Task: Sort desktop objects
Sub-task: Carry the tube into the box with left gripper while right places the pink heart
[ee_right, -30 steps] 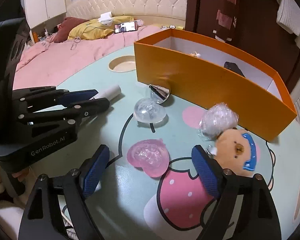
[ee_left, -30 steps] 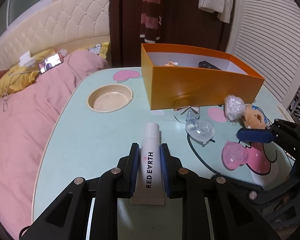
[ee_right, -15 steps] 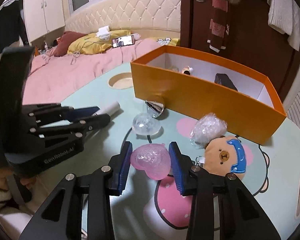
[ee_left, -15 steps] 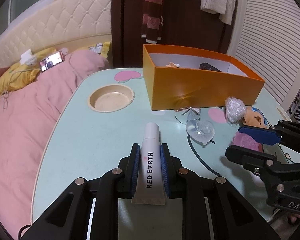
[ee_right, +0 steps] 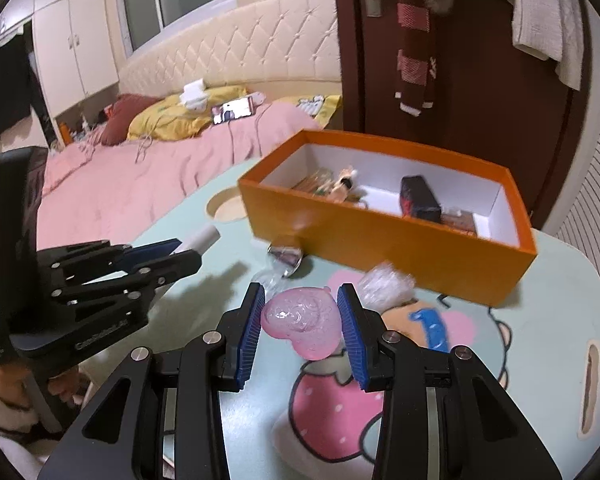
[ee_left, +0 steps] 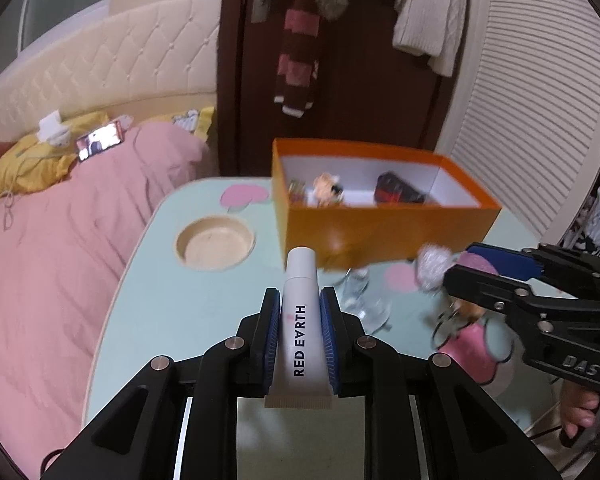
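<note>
Left tool clamped on white "RED EARTH" cream tube, right tool pinching clear pink heart-shaped plastic case; its jaws have just closed on it. Both held clear above the mint tabletop, likely headed for the open orange cardboard box at the far edge.

White tube cap-forward, pink heart possibly clear plastic, both clamped aloft.

Left gripper clamped tight on its item, right gripper also gripping, both angled downward, side by side.
</note>
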